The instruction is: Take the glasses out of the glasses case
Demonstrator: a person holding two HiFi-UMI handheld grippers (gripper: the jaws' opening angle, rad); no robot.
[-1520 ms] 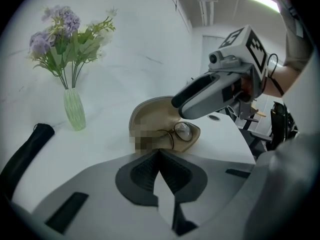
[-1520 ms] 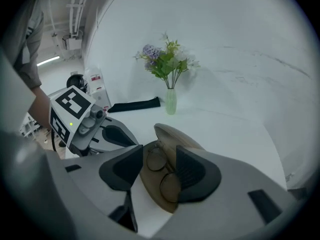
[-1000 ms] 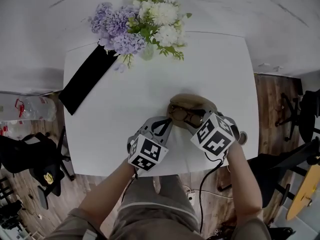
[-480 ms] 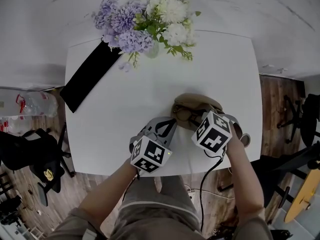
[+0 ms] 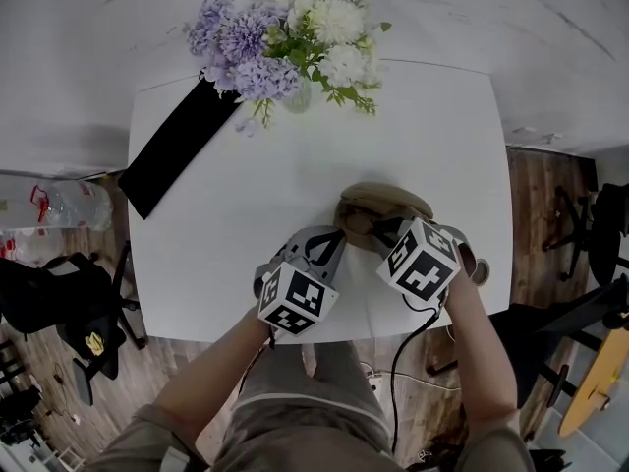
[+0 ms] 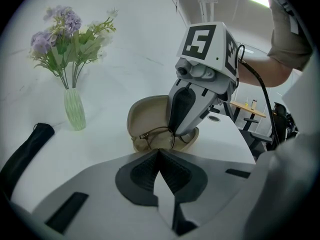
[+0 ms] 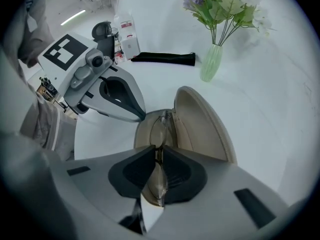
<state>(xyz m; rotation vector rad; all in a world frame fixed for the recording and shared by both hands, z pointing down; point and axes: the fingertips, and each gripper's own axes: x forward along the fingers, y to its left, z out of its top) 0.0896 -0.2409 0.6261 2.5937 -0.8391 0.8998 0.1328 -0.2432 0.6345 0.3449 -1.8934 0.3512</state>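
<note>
Glasses (image 7: 161, 129) with thin round rims, standing on edge in the lower shell of the open glasses case (image 7: 200, 126). Gripped at the bridge by the right claw (image 7: 159, 156). Right claw pointed steeply down into the case, jaws closing, both pads set against the frame. One lens down in the gap behind the pads, the other just beyond the claw tips, over the tan lining. Case lid raised to the right of the right claw and leaning away from it.

Left claw (image 6: 159, 153) with jaws together, nothing between the pads. Tips at the near rim of the case, just short of the glasses; contact with the rim not discernible. Right claw directly ahead of the left claw, tips down inside the case, marker cube on top.

Case resting on the white worktop (image 5: 246, 205), under both claws and close to the edge nearest the person. Well beyond both claws: pale green vase (image 6: 74, 109) with purple and white flowers (image 5: 285, 37), upright at the far edge of the worktop. Long black item (image 5: 172, 155) lying flat beyond and to the left of the left claw, one end near the vase, the other at the left edge. Person's forearms (image 5: 206, 382) behind the claws, reaching in from the near edge. Wooden floor (image 5: 536, 195) and dark chairs (image 5: 49, 298) around the worktop.
</note>
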